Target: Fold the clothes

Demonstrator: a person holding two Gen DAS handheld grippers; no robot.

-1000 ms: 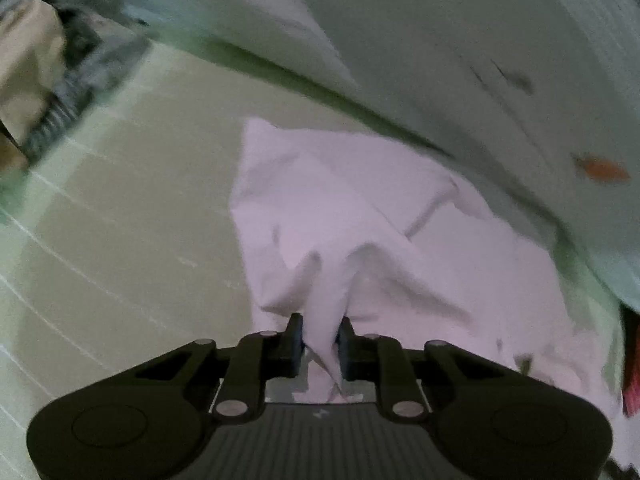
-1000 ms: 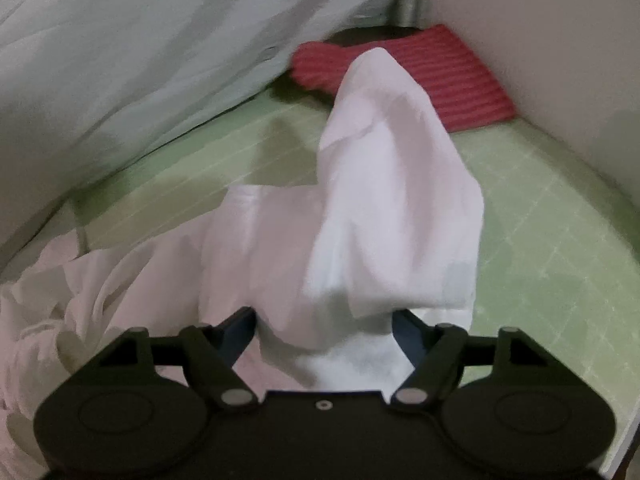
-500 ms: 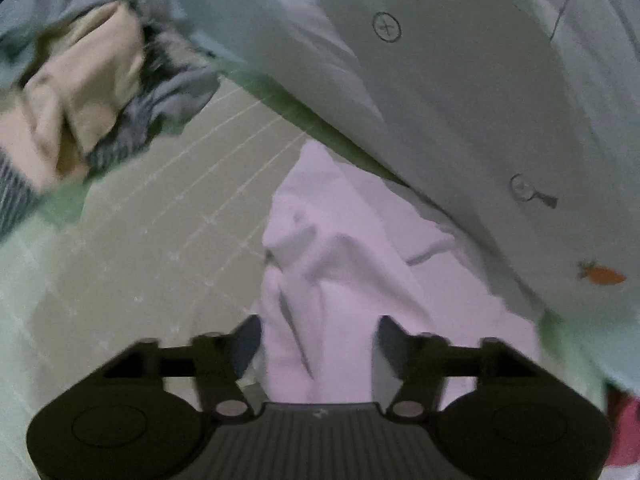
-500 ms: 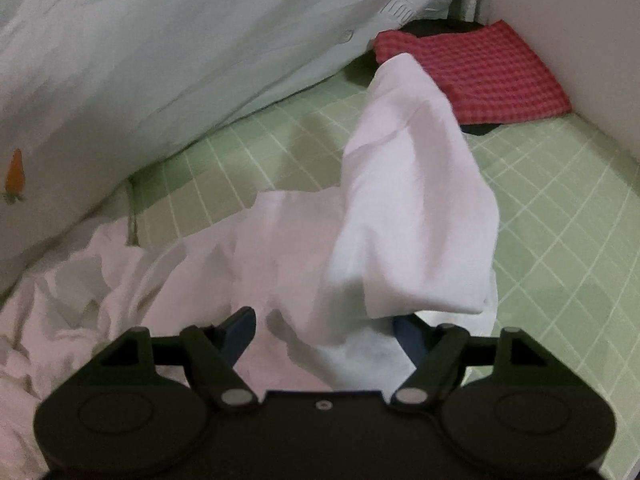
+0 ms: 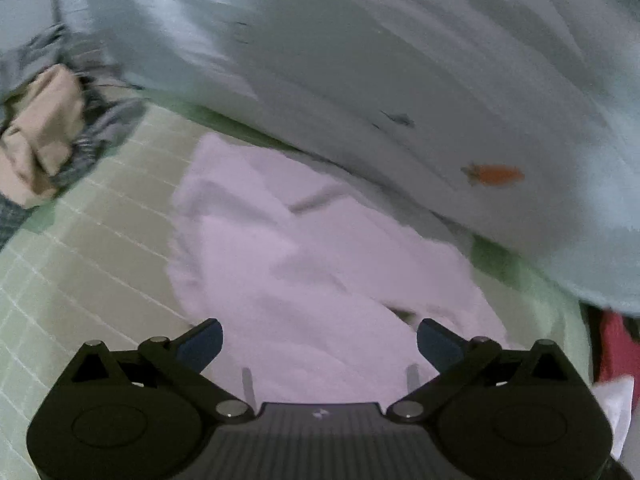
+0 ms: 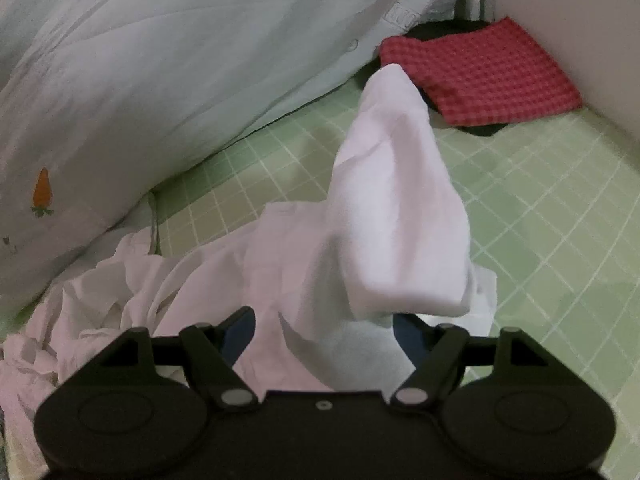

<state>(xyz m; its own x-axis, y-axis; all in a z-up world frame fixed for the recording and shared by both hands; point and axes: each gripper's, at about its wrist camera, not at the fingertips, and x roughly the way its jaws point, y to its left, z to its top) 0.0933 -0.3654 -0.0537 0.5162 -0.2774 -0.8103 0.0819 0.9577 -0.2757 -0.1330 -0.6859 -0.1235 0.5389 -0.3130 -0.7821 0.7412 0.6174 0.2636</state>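
Observation:
A white garment lies crumpled on the green checked sheet. My left gripper is open wide just above it, and nothing sits between its fingers. In the right wrist view the same white garment rises in a loose hump, with the rest bunched at the left. My right gripper is open, and the cloth drapes between and over its fingers without being pinched.
A pale blue quilt with a carrot print lies along the far side; it also shows in the right wrist view. A red checked cloth lies by a white wall. Beige and grey clothes are piled at the left.
My left gripper was shut on a fold of the white garment one second ago, then opened and let it go. The right gripper stayed open while its view shifted slightly.

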